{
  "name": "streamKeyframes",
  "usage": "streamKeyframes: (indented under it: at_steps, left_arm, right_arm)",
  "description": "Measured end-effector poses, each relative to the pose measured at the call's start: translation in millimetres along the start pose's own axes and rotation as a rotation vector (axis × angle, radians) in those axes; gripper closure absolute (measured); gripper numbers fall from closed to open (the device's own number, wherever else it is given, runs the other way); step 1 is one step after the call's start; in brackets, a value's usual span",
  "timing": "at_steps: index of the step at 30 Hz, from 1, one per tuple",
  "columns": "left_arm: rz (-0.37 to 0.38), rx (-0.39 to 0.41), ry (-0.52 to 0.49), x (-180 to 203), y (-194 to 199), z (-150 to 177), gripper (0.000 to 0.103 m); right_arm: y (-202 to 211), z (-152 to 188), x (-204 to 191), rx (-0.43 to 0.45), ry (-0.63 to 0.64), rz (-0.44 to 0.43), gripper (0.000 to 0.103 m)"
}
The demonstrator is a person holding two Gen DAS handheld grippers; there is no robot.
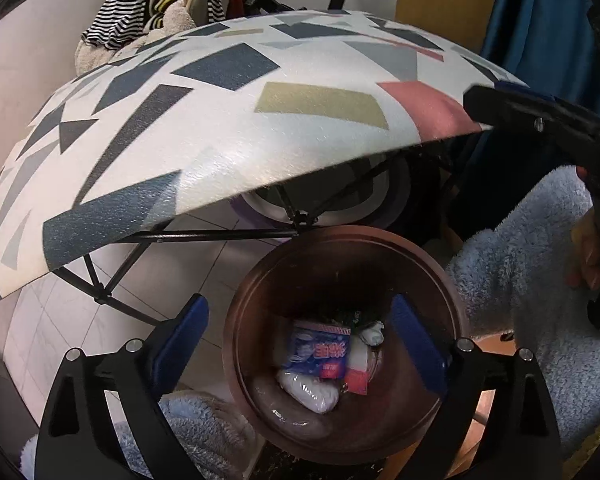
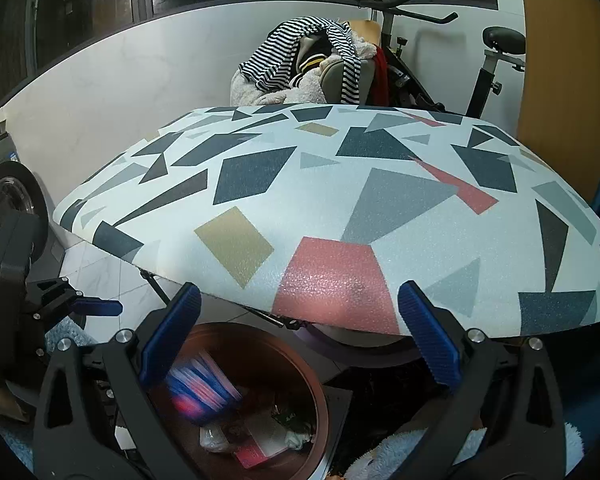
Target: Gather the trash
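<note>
A round brown trash bin (image 1: pixel 412 264) stands on the floor under the table's near edge, also in the right wrist view (image 2: pixel 296 364). It holds a blue and red packet (image 1: pixel 320 354), a clear plastic bag (image 1: pixel 308 394) and white scraps. My left gripper (image 1: pixel 300 344) hangs open and empty right above the bin. My right gripper (image 2: pixel 300 340) is open above the bin's right side; a blurred blue and red packet (image 2: pixel 202 390) is in the air over the bin, free of the fingers. The right gripper also shows at the left view's right edge (image 1: pixel 540 120).
A table with a white cloth of grey, blue, pink and tan shapes (image 2: pixel 340 184) overhangs the bin on black folding legs (image 1: pixel 220 235). Behind it are a chair piled with striped clothes (image 2: pixel 312 60), an exercise bike (image 2: pixel 488 64), a white wall and tiled floor (image 1: pixel 52 320).
</note>
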State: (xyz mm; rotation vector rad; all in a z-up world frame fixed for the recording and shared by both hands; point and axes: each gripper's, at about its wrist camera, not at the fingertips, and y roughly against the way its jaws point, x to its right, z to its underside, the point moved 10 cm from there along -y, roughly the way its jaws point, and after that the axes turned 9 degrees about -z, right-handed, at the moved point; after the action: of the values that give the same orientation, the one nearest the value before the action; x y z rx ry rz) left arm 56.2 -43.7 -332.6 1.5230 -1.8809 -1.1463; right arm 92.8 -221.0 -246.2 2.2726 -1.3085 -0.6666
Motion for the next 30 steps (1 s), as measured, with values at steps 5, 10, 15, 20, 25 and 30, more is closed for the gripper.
streamKeyframes:
  at_steps: [5,10,15,20,25,30]
  left_arm:
    - [-0.018,0.043,0.065,-15,9,-8,0.012]
    - [-0.021,0.073,0.129,-28,17,-13,0.012]
    - [-0.028,0.088,0.145,-33,22,-14,0.012]
    - [-0.055,0.112,0.154,-38,27,-17,0.011]
    - [-0.1,0.146,0.177,-49,37,-23,0.009]
    - [-0.177,0.231,0.222,-73,70,-45,0.006]
  right_arm:
    - [0,2,0,-0.006,0.0,0.003,0.006]
    - [0,3,-1,-0.012,0.006,0.005,0.006]
    - [-1,3,-2,-0.015,0.01,0.005,0.006]
    - [-1,3,-1,-0.016,0.009,0.004,0.006]
    - [0,3,-1,-0.014,0.009,0.005,0.006]
    - [10,-13,-6,0.0,0.041,0.004,0.006]
